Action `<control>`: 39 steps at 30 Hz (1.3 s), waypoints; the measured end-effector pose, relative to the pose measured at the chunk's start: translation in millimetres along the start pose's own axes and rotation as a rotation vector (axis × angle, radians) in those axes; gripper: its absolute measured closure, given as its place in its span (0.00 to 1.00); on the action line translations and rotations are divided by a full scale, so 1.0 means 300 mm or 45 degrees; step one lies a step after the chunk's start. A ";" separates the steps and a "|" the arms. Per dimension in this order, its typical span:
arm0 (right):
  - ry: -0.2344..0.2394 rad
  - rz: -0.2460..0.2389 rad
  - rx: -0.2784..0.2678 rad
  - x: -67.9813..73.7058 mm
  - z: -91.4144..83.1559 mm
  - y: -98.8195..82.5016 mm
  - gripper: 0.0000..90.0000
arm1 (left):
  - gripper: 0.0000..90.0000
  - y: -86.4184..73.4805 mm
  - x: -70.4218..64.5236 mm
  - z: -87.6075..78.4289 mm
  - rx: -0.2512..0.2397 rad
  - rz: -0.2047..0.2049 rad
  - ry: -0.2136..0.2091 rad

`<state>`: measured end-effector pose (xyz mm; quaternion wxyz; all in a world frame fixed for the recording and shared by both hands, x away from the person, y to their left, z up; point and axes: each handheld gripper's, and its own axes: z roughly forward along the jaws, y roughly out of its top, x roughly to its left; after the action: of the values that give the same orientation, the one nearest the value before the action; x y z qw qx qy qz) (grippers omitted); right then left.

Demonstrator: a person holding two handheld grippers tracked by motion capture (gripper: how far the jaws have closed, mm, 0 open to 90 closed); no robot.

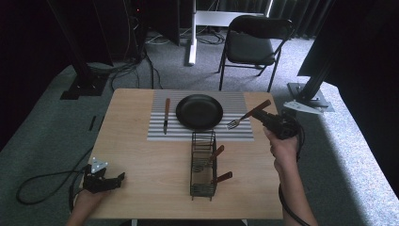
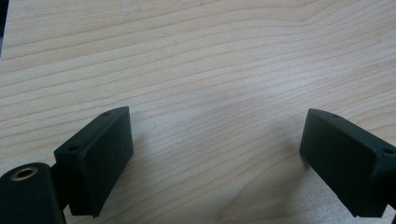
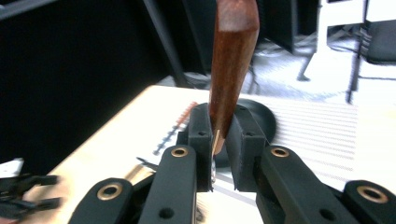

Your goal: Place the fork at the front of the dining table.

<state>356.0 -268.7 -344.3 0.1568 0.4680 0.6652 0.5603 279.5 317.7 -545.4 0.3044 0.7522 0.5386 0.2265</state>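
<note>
Right claw grips one fork.

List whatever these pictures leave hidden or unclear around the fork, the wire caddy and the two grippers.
- Fork: in the right gripper view its tines sit behind the right gripper, and the frame's top edge cuts its handle.
- Wire caddy: high view, the two wooden-handled utensils' working ends are too small and masked by the mesh.
- Left gripper: its own view crops both jaws at the bottom edge.

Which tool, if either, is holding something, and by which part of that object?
The right tool grips the wooden-handled metal fork by its brown handle, near the metal neck. The left tool holds nothing.
</note>
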 end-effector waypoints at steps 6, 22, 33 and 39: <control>-0.090 0.033 0.076 -0.074 0.041 -0.033 0.90 | 0.11 0.000 0.000 0.000 0.000 0.001 0.001; -0.330 0.044 0.372 -0.186 0.267 -0.083 0.90 | 0.11 0.000 0.000 0.000 0.001 0.000 0.000; -0.404 0.020 0.496 -0.174 0.424 -0.041 0.90 | 0.11 0.000 0.000 0.000 0.000 -0.001 0.000; -0.451 0.015 0.511 -0.174 0.517 -0.015 0.90 | 0.11 0.000 0.000 0.000 0.000 0.000 0.000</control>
<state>494.5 -217.1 -414.9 0.1716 0.5842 0.7224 0.3277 279.4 317.7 -545.5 0.3044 0.7523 0.5386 0.2265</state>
